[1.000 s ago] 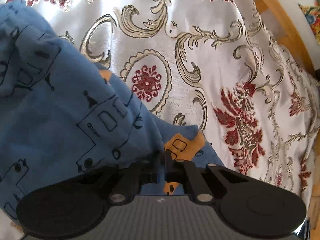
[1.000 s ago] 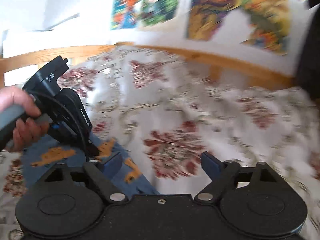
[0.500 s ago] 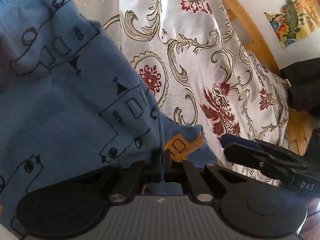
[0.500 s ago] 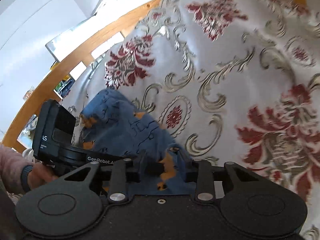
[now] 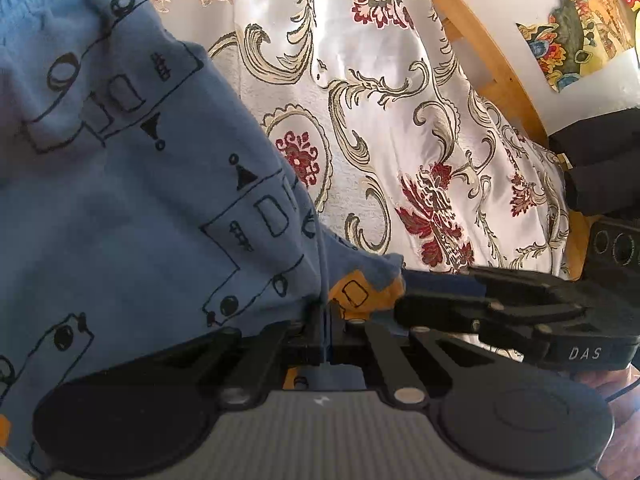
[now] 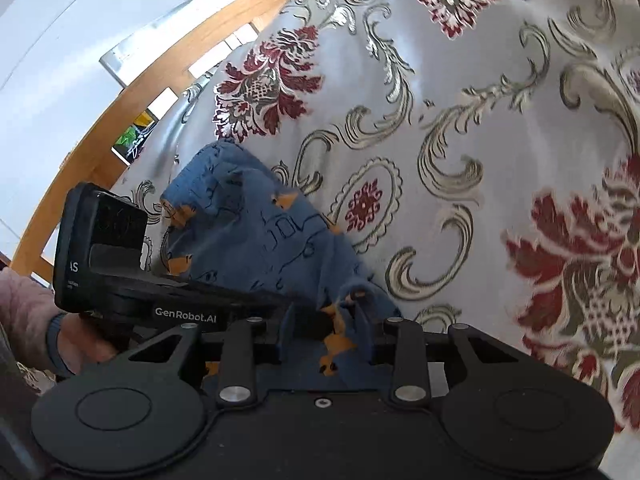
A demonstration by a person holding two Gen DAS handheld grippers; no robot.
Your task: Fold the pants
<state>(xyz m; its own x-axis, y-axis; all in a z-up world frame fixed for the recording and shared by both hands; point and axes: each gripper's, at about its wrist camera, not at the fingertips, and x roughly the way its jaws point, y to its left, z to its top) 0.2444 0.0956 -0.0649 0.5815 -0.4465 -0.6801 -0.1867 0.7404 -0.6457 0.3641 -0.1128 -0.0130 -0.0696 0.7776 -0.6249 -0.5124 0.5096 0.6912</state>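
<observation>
With the left claw (image 5: 325,334) and right claw (image 6: 325,338) both pinching the pants (image 5: 132,216), lift evenly, keeping the edge taut over the bedspread (image 6: 460,120).

1. "DAS" in white letters on the black body of the right gripper (image 5: 404,312), seen from the left wrist.
2. "GenRobot.AI" in white on the side of the left gripper (image 6: 296,304); above it, a partly cut-off "AS".

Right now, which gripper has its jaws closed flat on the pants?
The left gripper: its jaws meet on a thin edge of the blue pants. The right gripper grips a thicker bunch, jaws held apart by it.
</observation>
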